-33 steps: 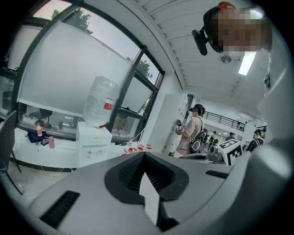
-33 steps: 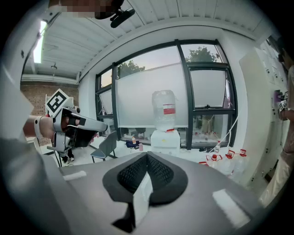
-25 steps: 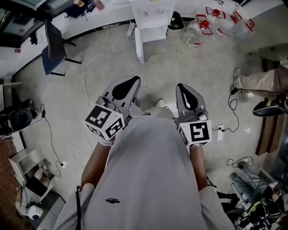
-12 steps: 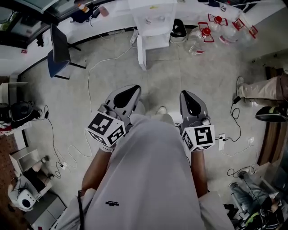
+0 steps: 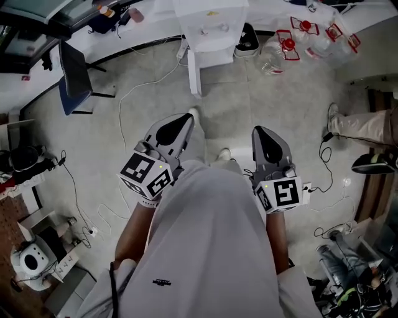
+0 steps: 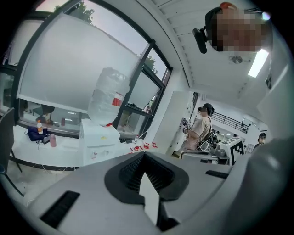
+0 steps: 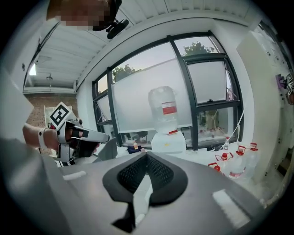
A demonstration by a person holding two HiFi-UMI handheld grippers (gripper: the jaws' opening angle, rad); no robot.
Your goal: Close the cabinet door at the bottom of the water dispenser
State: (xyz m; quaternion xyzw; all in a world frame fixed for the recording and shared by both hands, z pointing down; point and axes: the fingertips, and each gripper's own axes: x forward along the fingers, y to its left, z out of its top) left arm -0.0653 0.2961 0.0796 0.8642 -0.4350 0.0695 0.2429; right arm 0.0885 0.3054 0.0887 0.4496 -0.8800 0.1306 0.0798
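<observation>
Cabinet door of the water dispenser stands open, well ahead of both tongs. Left tongs and right tongs are clenched on nothing. Closing has not begun.

Red-capped clear jugs by the wall, dark chair far left

Smooth plastic water dispenser, clear plastic bottles — matt floor
</observation>
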